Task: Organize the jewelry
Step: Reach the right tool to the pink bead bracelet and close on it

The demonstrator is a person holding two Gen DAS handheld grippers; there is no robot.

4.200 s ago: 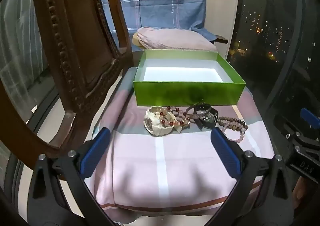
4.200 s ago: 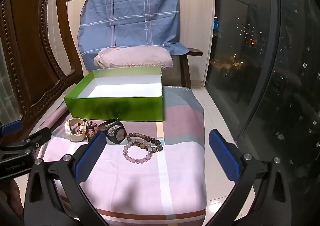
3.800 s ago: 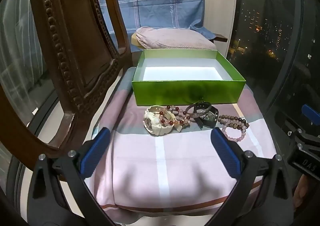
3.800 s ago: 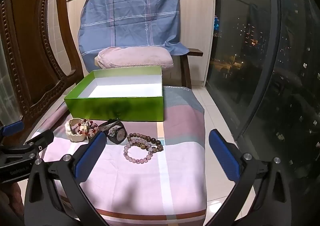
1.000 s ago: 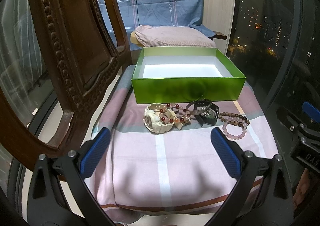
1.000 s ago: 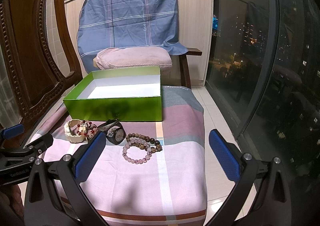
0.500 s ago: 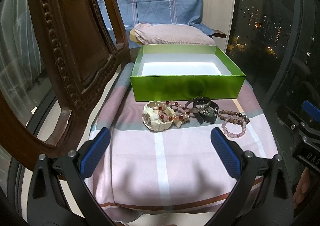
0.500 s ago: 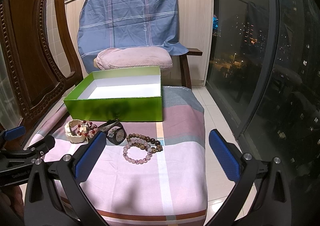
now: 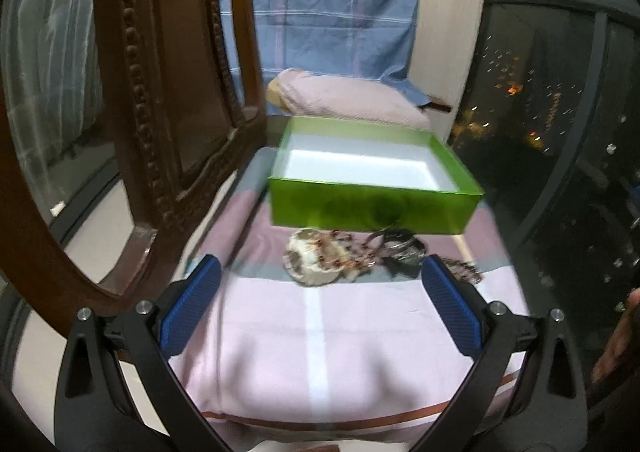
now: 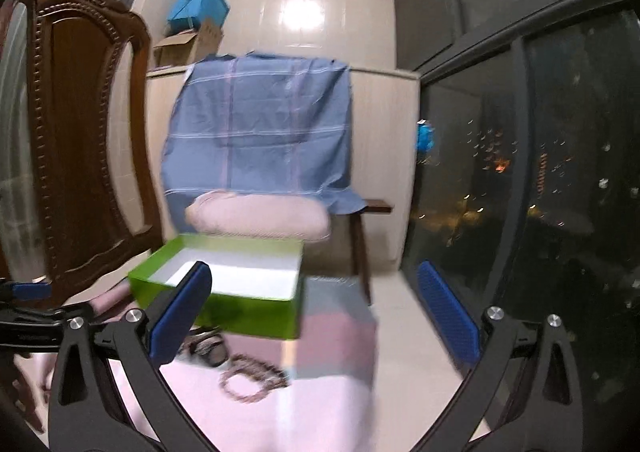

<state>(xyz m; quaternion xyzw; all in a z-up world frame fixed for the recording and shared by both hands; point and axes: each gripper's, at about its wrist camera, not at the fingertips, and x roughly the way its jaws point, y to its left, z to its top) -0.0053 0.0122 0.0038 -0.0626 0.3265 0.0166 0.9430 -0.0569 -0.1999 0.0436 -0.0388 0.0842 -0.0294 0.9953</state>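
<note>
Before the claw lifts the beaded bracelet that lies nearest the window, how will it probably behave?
The beaded bracelet is a loose loop of small beads, so it will probably sag and hang limp rather than keep its shape. It looks light. It rests against a darker bracelet, so that one may drag along. On the soft striped cloth it should not roll.

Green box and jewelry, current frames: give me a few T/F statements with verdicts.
1. The green box is empty. True.
2. The left gripper holds a bracelet. False: open, holding nothing.
3. The jewelry lies on the cloth in front of the box. True: cream watch, black watch, bead bracelets.
4. The right gripper is shut. False: open, empty.
5. The box has its lid on. False: open top, white inside.
</note>
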